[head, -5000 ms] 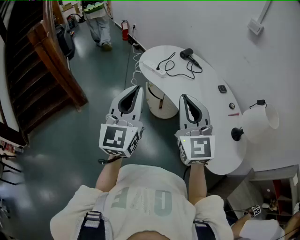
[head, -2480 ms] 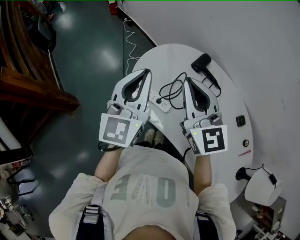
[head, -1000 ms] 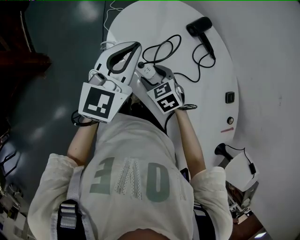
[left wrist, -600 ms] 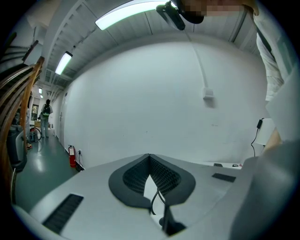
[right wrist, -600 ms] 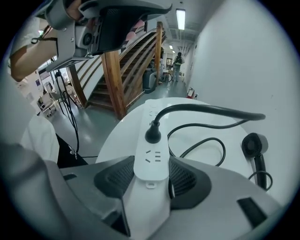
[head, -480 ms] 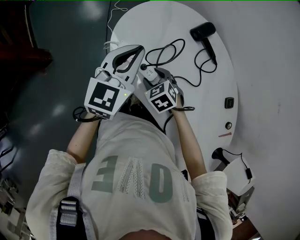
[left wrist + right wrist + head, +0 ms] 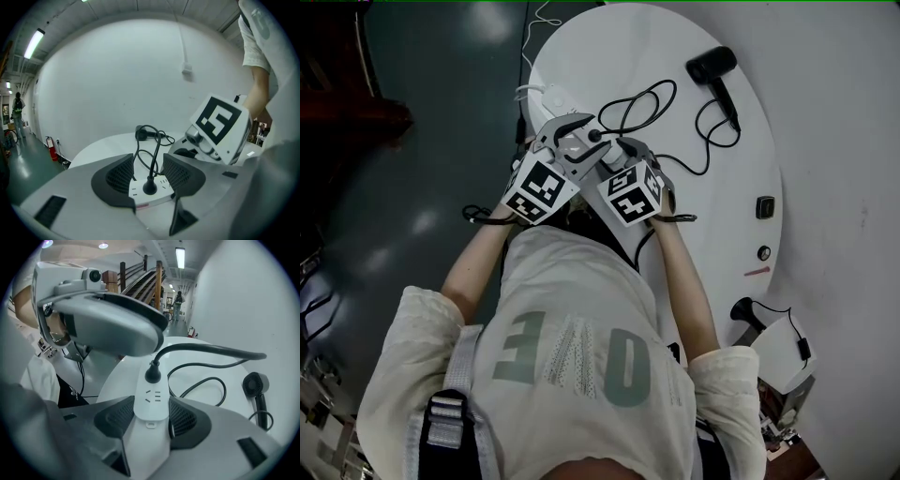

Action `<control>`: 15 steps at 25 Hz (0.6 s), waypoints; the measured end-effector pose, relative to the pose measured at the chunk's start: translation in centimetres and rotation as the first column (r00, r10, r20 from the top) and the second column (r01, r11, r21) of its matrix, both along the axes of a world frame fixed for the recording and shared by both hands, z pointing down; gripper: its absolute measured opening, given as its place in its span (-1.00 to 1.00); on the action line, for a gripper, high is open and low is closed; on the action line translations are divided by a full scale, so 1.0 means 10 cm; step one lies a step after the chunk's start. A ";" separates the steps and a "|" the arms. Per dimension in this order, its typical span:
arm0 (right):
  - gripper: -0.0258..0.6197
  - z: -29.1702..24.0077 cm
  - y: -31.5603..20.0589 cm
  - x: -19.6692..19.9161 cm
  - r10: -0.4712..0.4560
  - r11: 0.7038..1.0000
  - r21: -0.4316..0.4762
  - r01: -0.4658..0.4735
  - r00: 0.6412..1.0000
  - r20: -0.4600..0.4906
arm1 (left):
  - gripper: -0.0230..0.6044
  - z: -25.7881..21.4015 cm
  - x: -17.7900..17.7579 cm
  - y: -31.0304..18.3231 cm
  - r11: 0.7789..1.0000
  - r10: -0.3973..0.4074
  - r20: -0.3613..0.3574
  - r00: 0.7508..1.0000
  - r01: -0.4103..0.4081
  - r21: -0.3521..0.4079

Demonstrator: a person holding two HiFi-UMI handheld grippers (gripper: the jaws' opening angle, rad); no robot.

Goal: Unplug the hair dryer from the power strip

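**Right gripper clamps the power strip, left gripper spread around the plug**

The right gripper (image 7: 151, 416) has its two pads pressed against the sides of the white power strip (image 7: 151, 397), near one end. Its jaws have just closed in a little on it. The left gripper (image 7: 150, 174) comes in from the other side with its jaws spread wide, having just been opening. The black plug (image 7: 149, 188) stands between them, not pinched and still seated in the strip. In the head view the two grippers meet tip to tip over the strip at the near edge of the white table (image 7: 675, 37). From the plug, the black cord (image 7: 206, 350) rises and loops across the tabletop. It runs to the black hair dryer (image 7: 712, 66), which lies on the far side of the table, well apart from the strip.
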State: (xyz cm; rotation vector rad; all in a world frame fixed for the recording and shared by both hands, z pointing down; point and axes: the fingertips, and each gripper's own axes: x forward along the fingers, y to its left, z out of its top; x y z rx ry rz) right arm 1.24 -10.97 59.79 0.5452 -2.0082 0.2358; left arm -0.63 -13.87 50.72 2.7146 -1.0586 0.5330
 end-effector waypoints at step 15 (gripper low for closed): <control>-0.18 0.01 -0.01 0.01 -0.003 1.000 -0.012 0.003 1.000 -0.010 | -0.69 0.54 0.15 -0.07 0.997 -0.019 0.075 0.997 0.025 -0.076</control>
